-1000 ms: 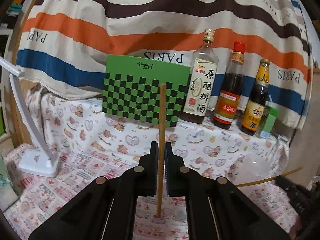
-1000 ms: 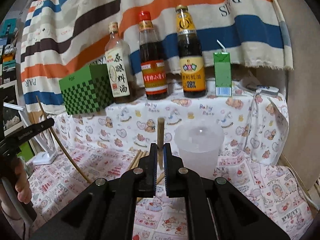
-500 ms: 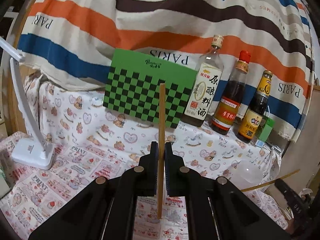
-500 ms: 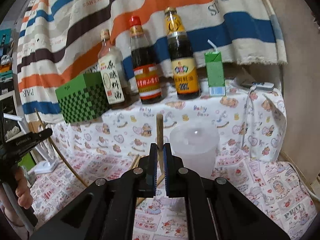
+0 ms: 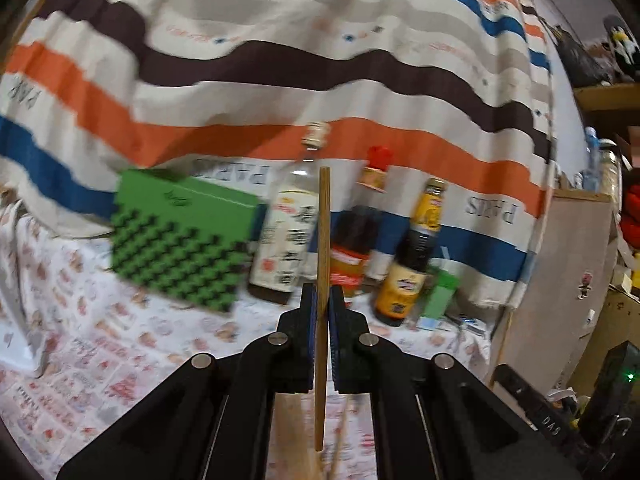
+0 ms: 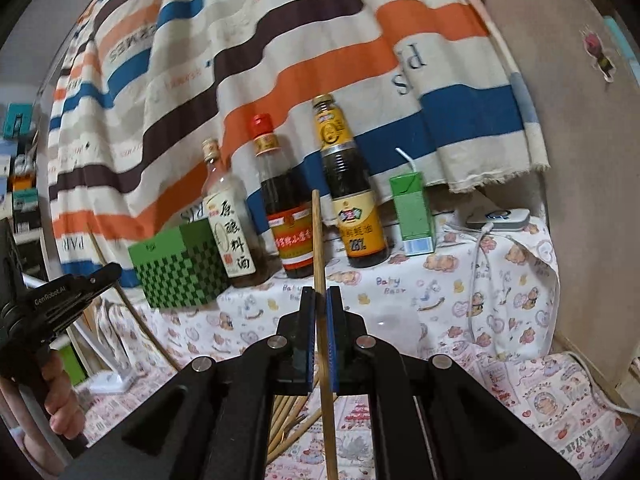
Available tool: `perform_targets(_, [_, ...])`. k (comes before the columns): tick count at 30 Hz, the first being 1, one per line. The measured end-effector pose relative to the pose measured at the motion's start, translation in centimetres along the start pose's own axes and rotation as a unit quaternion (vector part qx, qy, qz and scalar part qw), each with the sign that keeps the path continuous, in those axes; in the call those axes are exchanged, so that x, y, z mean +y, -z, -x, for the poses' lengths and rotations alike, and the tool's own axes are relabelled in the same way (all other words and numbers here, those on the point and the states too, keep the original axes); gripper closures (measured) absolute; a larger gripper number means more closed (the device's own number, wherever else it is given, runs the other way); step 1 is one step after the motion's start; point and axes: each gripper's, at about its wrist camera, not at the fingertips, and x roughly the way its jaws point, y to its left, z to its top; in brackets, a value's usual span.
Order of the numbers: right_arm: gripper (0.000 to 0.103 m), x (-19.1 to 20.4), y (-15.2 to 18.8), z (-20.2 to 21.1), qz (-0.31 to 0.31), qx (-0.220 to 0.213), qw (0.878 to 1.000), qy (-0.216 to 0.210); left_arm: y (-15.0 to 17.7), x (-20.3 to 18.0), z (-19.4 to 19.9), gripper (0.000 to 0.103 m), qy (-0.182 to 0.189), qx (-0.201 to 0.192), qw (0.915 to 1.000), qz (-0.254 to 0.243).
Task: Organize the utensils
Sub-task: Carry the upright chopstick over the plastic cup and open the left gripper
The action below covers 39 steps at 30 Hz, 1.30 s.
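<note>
In the left wrist view my left gripper (image 5: 322, 298) is shut on a wooden chopstick (image 5: 323, 232) that stands upright between the pads, its lower end hanging free above the patterned cloth. My right gripper (image 6: 320, 300) is likewise shut on another chopstick (image 6: 318, 240), near upright. Several loose chopsticks (image 6: 288, 420) lie on the cloth below it. A translucent plastic cup (image 6: 394, 328) stands just behind the right finger. The right wrist view also shows the left gripper (image 6: 80, 284) at far left, held by a hand (image 6: 60, 400), its chopstick (image 6: 132, 312) slanting.
On the raised shelf at the back stand a green checked box (image 6: 180, 268), three sauce bottles (image 6: 288, 208) and a green juice carton (image 6: 414, 216). A white device with a cable (image 6: 500, 218) lies at the right. A lamp base (image 6: 116, 380) sits low left. Striped cloth hangs behind.
Both grippers have risen with their chopsticks still clamped. The left view has swung right, losing the lamp and centring the bottles. In the right view the cup has sunk behind the fingers.
</note>
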Motion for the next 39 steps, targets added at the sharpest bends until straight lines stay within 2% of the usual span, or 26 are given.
perform_targets(3, [0.097, -0.9, -0.8, 0.4, -0.017, -0.007, 1.0, 0.006, -0.7, -2.6, -1.4, 0.098, 0.025, 0.014, 0.9996, -0.002])
perform_targets(4, [0.097, -0.8, -1.4, 0.7, -0.012, -0.019, 1.0, 0.022, -1.0, -3.2, -1.7, 0.098, 0.03, 0.014, 0.9995, 0.0])
perform_targets(10, [0.1, 0.5, -6.3, 0.7, 0.016, -0.058, 0.998, 0.02, -3.4, -6.3, -5.0, 0.098, 0.08, 0.015, 0.9963, 0.028])
perform_targets(13, [0.1, 0.5, -8.5, -0.7, 0.014, -0.074, 0.997, 0.019, -3.4, -7.6, -6.8, 0.098, 0.074, 0.007, 0.9969, 0.023])
perform_targets(15, [0.1, 0.2, -9.2, -1.9, 0.008, -0.076, 0.997, 0.018, -2.8, -8.1, -8.5, 0.098, 0.073, 0.019, 0.997, 0.016])
perform_targets(17, [0.1, -0.3, -9.4, -3.9, 0.007, -0.043, 0.999, 0.007, -2.2, -8.1, -10.0, 0.098, 0.073, 0.033, 0.9967, 0.016])
perform_targets(21, [0.099, -3.2, -7.3, -6.2, -0.039, 0.008, 0.999, -0.021, -0.9, -8.2, -12.1, 0.098, 0.067, 0.04, 0.9969, 0.001])
perform_targets(31, [0.099, -6.1, -2.8, -10.0, -0.062, 0.118, 0.99, -0.039, 3.3, -8.0, -14.5, 0.098, 0.064, 0.086, 0.994, -0.019])
perform_targets(36, [0.099, -5.3, -2.6, -10.2, -0.042, 0.12, 0.992, -0.017, 4.2, -7.2, -14.8, 0.098, 0.064, 0.113, 0.9911, -0.028])
perform_targets(39, [0.099, -5.1, -2.9, -10.0, -0.04, 0.122, 0.992, 0.009, 4.5, -7.6, -14.9, 0.098, 0.063, 0.129, 0.9882, -0.053])
